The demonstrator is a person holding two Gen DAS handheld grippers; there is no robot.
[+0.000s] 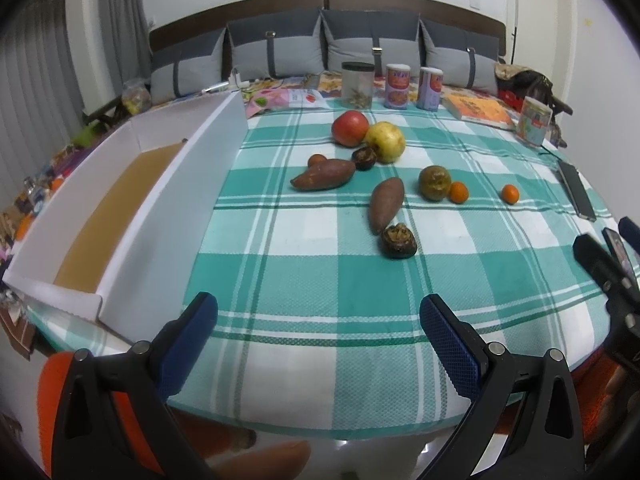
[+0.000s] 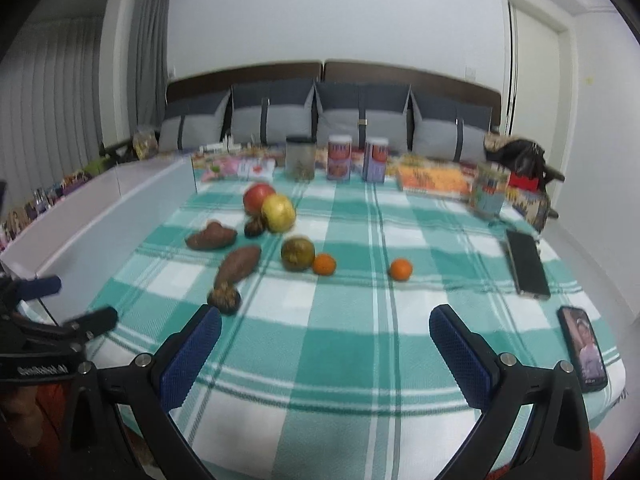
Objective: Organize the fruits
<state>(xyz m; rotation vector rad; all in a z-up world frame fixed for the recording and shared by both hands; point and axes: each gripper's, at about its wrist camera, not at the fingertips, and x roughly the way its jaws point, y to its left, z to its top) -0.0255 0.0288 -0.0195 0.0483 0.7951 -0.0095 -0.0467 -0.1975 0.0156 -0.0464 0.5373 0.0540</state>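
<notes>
A green-and-white checked cloth [image 1: 320, 280] covers the surface. At its left edge stands a long white box [image 1: 132, 208], with nothing visible inside. The fruits lie together on the cloth: a red apple [image 1: 350, 128] touches a yellow apple [image 1: 386, 141], and two small oranges [image 1: 458, 192] lie apart. The left claw [image 1: 318, 328] and the right claw [image 2: 325, 332] are wide and hold nothing.

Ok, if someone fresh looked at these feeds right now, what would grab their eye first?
Probably the produce cluster mid-table on the green checked cloth: a red apple touching a yellow apple, with two sweet potatoes in front. Next, the long white box along the left edge. Both grippers, left gripper and right gripper, are open near the front edge.
</notes>
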